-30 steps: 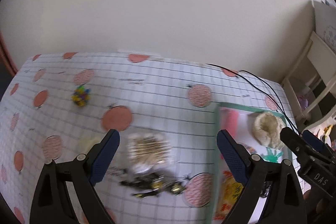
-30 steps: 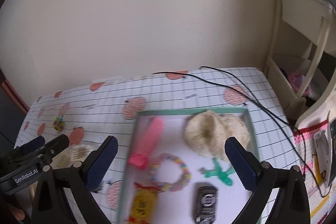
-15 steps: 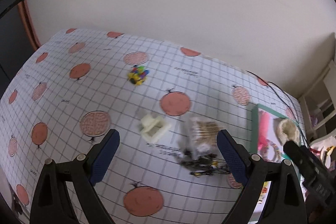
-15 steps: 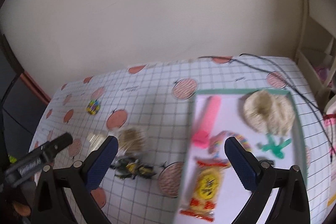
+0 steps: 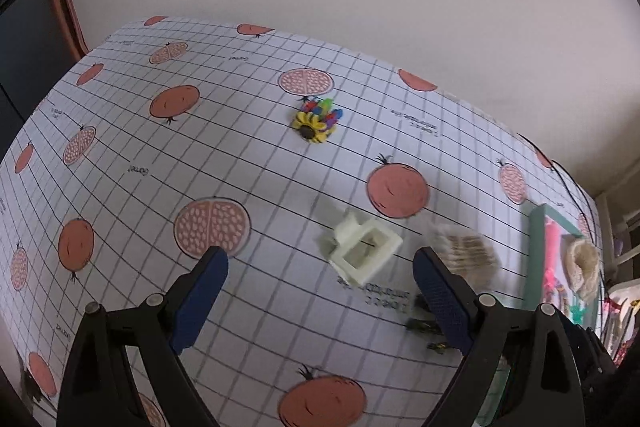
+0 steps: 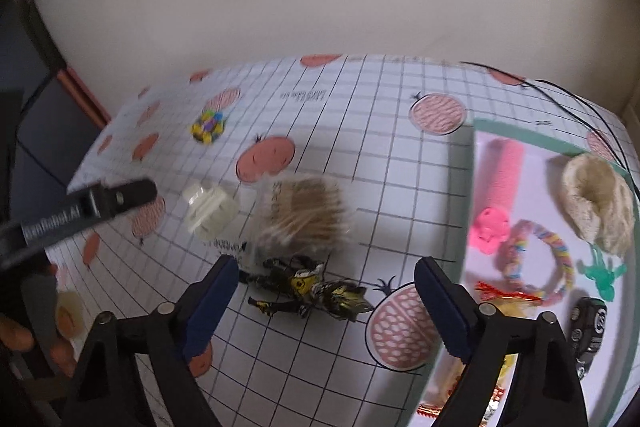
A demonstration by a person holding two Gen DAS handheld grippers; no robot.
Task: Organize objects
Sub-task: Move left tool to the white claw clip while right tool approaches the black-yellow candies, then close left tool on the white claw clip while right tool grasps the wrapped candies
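On the pomegranate-print tablecloth lie a cream hair claw (image 5: 365, 250) (image 6: 210, 211), a clear bag of cotton swabs (image 5: 466, 255) (image 6: 304, 218), a black-and-yellow action figure (image 6: 306, 289) and a colourful sunflower clip (image 5: 317, 121) (image 6: 208, 126). My left gripper (image 5: 320, 291) hovers open just in front of the hair claw, with nothing between its fingers. My right gripper (image 6: 326, 301) is open above the action figure. A green-rimmed tray (image 6: 466, 195) (image 5: 536, 251) on the right holds a pink comb (image 6: 502, 183), a fluffy beige scrunchie (image 6: 596, 201), a rainbow bracelet (image 6: 556, 251), a toy car (image 6: 588, 327) and a snack packet (image 6: 500, 303).
A black cable (image 6: 560, 95) runs along the table's far right corner. The wall stands right behind the table. A person's hand (image 6: 28, 327) holds the left gripper's body at the left edge of the right wrist view. White shelving (image 5: 624, 223) stands beyond the tray.
Both grippers swung left, away from the tray. The left one now faces the hair claw; the right one moved from over the tray to over the action figure. Both stayed open.
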